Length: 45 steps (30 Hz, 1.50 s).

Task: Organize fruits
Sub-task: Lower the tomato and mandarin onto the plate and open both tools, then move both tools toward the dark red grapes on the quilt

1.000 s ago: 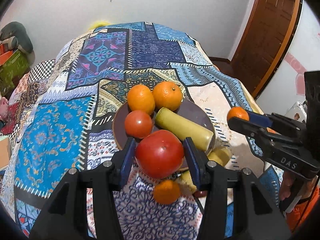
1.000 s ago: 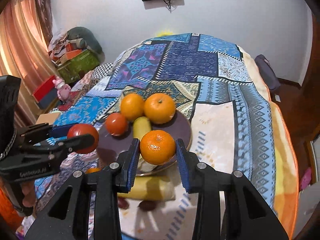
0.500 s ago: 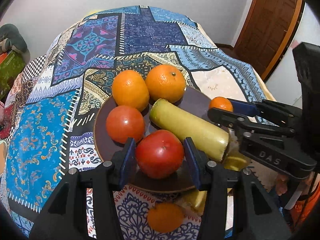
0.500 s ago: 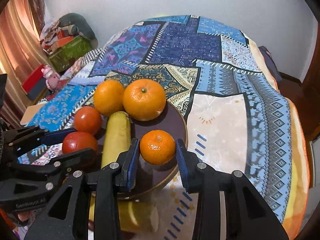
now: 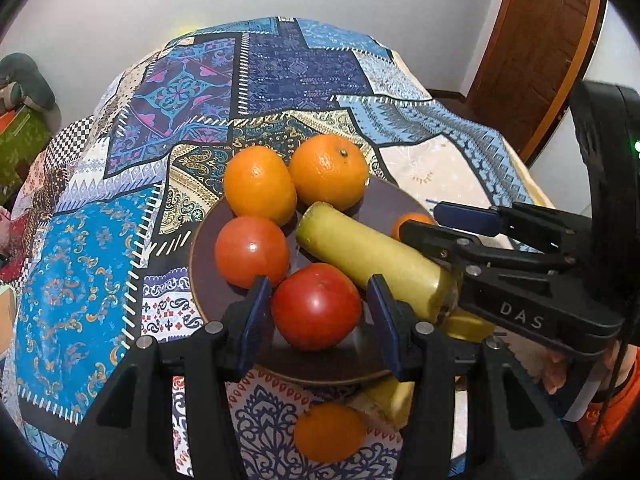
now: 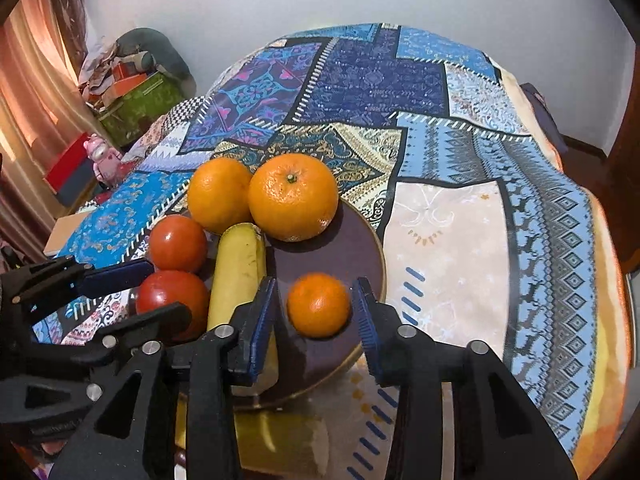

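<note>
Patchwork cloth covers the table (image 6: 460,240), and on it a brown plate (image 6: 352,248) gathers two oranges (image 6: 293,197), a banana (image 6: 239,264) and a tomato (image 6: 178,243), bunched at the far side, seemingly to leave room in front. Left claw (image 5: 318,312) straddles a second tomato (image 5: 316,306) with its pads slightly apart, and right claw (image 6: 318,306) stands likewise open around a mandarin (image 6: 318,305); both fruits seem set down on the plate. Another mandarin (image 5: 330,432) waits on the cloth just off the rim.

Both grippers have opened, leaving tomato (image 5: 316,306) and small orange (image 6: 319,305) on the plate (image 6: 360,248)
</note>
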Motion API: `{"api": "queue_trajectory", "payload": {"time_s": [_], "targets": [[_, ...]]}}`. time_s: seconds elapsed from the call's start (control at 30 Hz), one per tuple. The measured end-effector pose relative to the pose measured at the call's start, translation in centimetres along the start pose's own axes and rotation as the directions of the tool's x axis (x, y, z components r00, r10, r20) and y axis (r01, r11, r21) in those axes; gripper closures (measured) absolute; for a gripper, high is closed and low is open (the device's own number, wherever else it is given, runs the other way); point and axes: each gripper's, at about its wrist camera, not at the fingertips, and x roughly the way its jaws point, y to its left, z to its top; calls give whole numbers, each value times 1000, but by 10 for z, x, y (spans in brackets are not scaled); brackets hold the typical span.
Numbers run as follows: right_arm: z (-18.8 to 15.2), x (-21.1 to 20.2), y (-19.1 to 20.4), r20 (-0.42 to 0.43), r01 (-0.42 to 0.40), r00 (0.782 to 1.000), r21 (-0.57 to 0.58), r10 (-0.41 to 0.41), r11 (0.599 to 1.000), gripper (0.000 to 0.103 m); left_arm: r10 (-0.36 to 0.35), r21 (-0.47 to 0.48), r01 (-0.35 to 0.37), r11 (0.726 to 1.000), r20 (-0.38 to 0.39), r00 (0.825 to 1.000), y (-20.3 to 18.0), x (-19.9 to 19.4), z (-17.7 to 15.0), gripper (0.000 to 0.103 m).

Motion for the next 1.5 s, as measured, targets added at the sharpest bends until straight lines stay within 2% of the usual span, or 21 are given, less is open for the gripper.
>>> {"api": "queue_trajectory", "payload": {"time_s": [0.37,0.63,0.77,1.0,1.3,1.37,1.5], "targets": [[-11,-52,-1,81,14,997,0,-14,1000,44,-6,8,6,1000,39,999,1,-45,-10,51],[-44,-72,-2,57,20,998,7,-20,1000,39,-8,-7,8,1000,-19,1000,10,-60,-42,48],[-58,-72,0,27,13,1000,12,-13,1000,30,-13,0,13,1000,-50,999,9,-61,-58,48],[-74,-63,-5,-1,81,997,13,-81,997,30,-18,20,20,1000,-104,994,1,-45,-74,46],[-66,-46,-32,-21,133,991,78,-131,988,30,-42,3,43,999,-90,995,0,-28,-66,46],[-63,-40,-34,-30,139,990,76,-137,987,30,-62,-7,61,998,-92,994,3,-26,-66,55],[-61,-33,-33,-40,138,990,69,-136,988,30,-95,-32,92,995,-120,988,11,-20,-68,66]]}}
